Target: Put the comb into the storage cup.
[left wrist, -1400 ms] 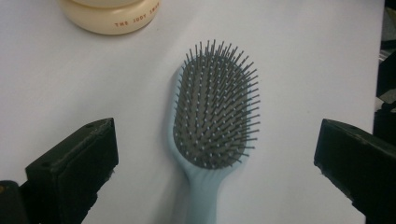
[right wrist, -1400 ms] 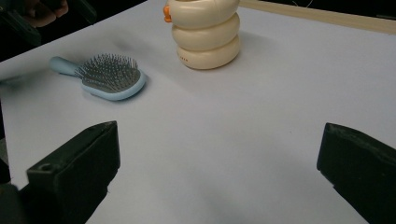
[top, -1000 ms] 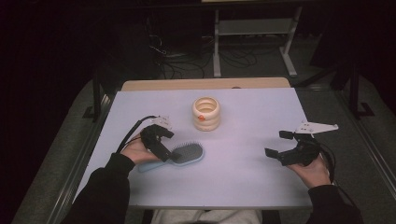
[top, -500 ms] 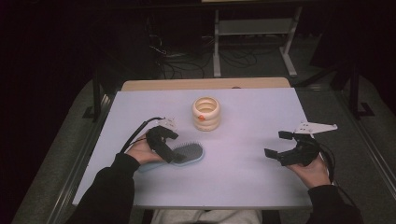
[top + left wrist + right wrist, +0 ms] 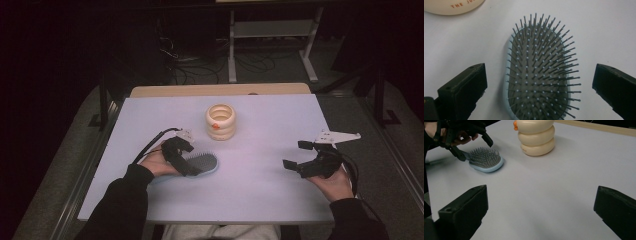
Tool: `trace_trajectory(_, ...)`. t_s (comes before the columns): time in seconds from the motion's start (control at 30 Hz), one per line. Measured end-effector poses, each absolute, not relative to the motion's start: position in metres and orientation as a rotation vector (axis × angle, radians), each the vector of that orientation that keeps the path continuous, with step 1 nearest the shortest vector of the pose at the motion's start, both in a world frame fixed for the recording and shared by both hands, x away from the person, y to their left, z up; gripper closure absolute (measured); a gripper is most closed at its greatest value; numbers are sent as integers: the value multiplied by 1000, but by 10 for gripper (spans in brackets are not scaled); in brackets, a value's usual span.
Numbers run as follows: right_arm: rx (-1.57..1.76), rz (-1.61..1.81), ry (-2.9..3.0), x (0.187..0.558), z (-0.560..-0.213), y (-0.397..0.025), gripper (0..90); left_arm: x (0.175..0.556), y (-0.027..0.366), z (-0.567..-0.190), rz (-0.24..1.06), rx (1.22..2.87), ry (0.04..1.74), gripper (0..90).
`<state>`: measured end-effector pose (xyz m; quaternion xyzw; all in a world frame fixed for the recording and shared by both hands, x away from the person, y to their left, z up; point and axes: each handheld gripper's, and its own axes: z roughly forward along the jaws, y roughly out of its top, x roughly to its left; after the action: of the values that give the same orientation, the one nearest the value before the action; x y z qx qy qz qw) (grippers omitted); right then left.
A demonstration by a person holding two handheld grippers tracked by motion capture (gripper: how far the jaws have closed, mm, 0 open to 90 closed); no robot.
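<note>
- Nearest the person, the right hand-held gripper (image 5: 299, 155) rested with jaws wide and empty, well to the right of the hairbrush (image 5: 199, 164).
- The left hand-held gripper (image 5: 182, 159), a moment earlier beside the hairbrush, had moved over it, jaws wide and astride: a grasp looked imminent.
- The hairbrush lay bristles-up on the worktop (image 5: 260, 125): pale blue oval, grey pad.
- Just beyond it stood a cream ringed container (image 5: 220, 122).
</note>
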<state>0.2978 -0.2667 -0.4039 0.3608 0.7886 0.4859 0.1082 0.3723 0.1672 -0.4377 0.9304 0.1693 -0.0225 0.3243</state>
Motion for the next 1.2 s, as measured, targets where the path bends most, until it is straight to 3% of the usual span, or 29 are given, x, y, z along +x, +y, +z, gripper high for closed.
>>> trace_trajectory(1.2,1057,1430,2318,298,-404,-267,0,370,148,-458,-36,2537,381,0)
